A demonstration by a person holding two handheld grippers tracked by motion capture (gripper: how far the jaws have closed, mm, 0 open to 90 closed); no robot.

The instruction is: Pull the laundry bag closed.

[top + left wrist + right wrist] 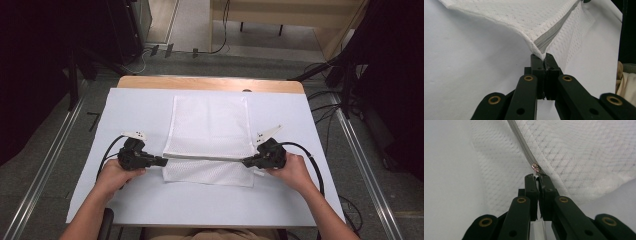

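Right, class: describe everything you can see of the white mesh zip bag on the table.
The white mesh zip bag is a flat rectangular pouch of perforated fabric with a grey zip and a small metal slider. It lies on the white tabletop, its near part folded over. The left gripper pinches one end of the fold and the right gripper the other, lifting that edge slightly.
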